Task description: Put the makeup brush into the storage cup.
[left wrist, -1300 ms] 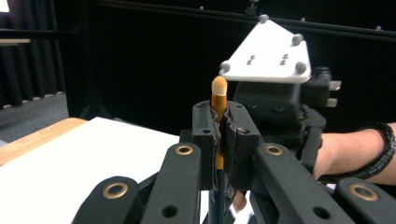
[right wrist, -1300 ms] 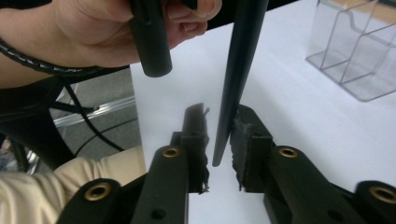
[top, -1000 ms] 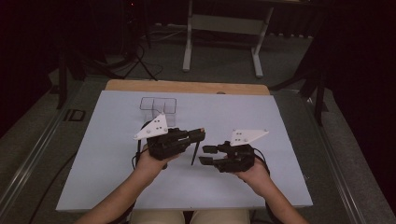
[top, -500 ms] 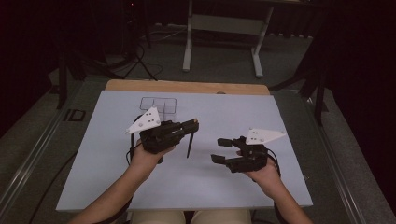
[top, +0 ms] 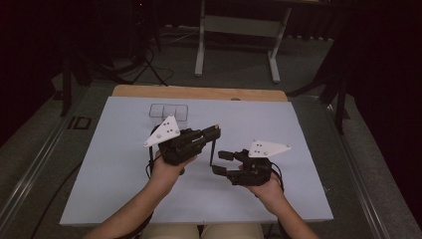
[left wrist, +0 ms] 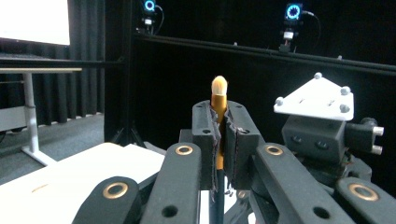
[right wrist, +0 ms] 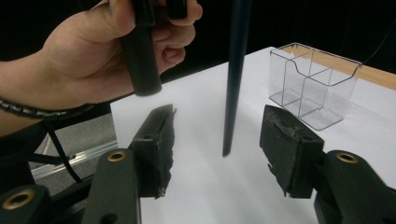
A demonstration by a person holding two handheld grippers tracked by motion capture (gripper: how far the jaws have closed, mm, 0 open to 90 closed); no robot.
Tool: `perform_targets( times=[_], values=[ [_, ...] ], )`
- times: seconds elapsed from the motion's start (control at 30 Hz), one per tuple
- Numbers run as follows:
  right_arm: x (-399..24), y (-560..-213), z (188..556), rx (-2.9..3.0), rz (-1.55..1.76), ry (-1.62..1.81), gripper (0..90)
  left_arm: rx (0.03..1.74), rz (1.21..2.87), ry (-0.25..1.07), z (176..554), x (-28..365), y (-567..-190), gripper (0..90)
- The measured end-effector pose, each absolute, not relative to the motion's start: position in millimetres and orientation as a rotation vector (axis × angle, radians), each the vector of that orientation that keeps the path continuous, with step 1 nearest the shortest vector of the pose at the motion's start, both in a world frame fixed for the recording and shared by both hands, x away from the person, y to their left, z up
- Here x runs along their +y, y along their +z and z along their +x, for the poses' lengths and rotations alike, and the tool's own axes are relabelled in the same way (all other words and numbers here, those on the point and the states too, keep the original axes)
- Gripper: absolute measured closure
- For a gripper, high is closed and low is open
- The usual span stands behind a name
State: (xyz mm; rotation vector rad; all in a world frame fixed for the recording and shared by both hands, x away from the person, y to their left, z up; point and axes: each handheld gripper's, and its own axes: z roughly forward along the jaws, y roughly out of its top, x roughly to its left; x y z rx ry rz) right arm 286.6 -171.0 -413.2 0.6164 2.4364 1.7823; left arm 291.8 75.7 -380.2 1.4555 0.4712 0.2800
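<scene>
High view: I have the left gripper (top: pixel 211 132) raised over the pale table (top: pixel 114 174), jaws clamped on a slim makeup brush (top: pixel 213 149) that hangs straight down, bristle end up at the jaws. The clear organiser (top: pixel 169 111) stands at the table's far edge, well apart and beyond the brush on the left gripper's side. My right gripper (top: pixel 222 163) sits just beside the brush's lower end, likely ready to take the handle.

Left gripper view: the jaws are pressed together on the brush's gold ferrule (left wrist: pixel 218 105), and the cream bristle tip (left wrist: pixel 219 85) pokes above them. The upright hold seems meant to leave the dark handle free below. The other gripper's grey plate (left wrist: pixel 317 98) shows close by.

Right gripper view: my jaws stand apart and have just been closing, with the dark handle (right wrist: pixel 233 79) hanging between the two pads, touching neither. The left hand (right wrist: pixel 102 51) is above, and the organiser (right wrist: pixel 313 84) stands beyond the handle. Nothing lies between brush and organiser.
</scene>
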Motion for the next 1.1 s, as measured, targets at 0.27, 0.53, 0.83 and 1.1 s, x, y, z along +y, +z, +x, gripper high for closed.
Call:
perform_targets(
  times=[0.27, 0.53, 0.83, 1.1],
  values=[
    [-163, -413, 290, 2.427, 0.653, 1.739, 61.3, 0.485, 1.433, 0.277, 290, 70, -384, 85.5],
    [-164, -414, 294, 2.463, 0.654, 1.698, 84.1, 0.471, 1.426, 0.235, 290, 66, -385, 85.4],
    [-169, -413, 291, 2.513, 0.585, 1.65, 85.2, 0.46, 1.482, 0.144, 291, 70, -382, 84.4],
    [-173, -413, 287, 2.535, 0.516, 1.618, 85.2, 0.435, 1.595, 0.078, 292, 76, -372, 83.6]
  ],
)
